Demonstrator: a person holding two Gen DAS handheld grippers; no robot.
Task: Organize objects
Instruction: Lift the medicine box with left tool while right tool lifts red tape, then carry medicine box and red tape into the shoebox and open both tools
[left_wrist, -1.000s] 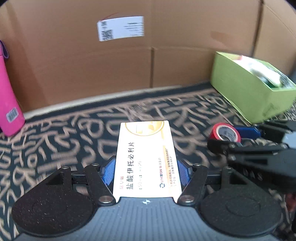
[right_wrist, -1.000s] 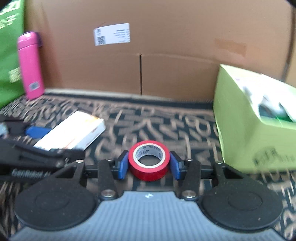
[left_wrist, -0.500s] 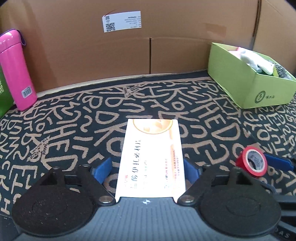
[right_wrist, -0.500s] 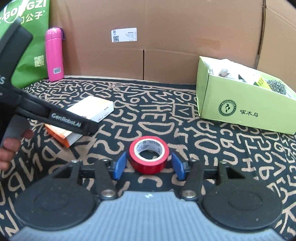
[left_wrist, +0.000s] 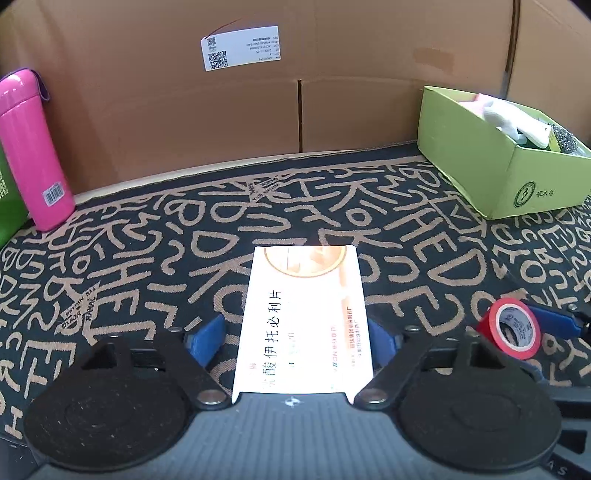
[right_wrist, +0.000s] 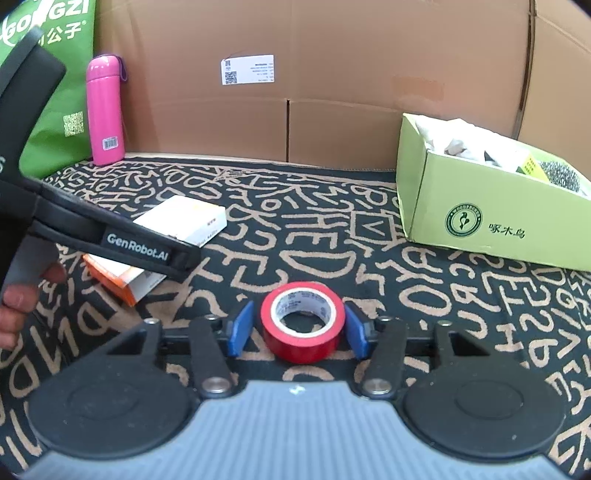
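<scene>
Centrally, in the left wrist view, a white medicine box (left_wrist: 303, 325) printed with dark Chinese characters lies flat on a black rug (left_wrist: 184, 243) patterned with tan letters. It sits lengthwise between the blue pads of the left gripper (left_wrist: 295, 338). Those jaws have just been opening and then eased in slightly; now they are released, with a visible gap between the left pad and the box and the right pad just beside its edge, so the box rests on the rug rather than being held.

In the right wrist view, a roll of red tape (right_wrist: 303, 321) with a white core lies on its side on the rug, hole facing up, between the blue pads of the right gripper (right_wrist: 295, 330). These jaws opened and then narrowed a little; they are also released, with slim gaps on both sides of the roll.

From this view the box lies near the tape, to its left, partly hidden by the black body of the left gripper, and a person's fingers (right_wrist: 14, 302) grip the handle at the left edge.

Farther back on the right stands an open light green carton (right_wrist: 480, 221) holding white items and a metal scourer. A pink bottle (right_wrist: 105, 109) stands upright at the back left beside a green bag (right_wrist: 55, 110). Brown cardboard walls (right_wrist: 332, 74) with a white barcode label enclose the scene.
</scene>
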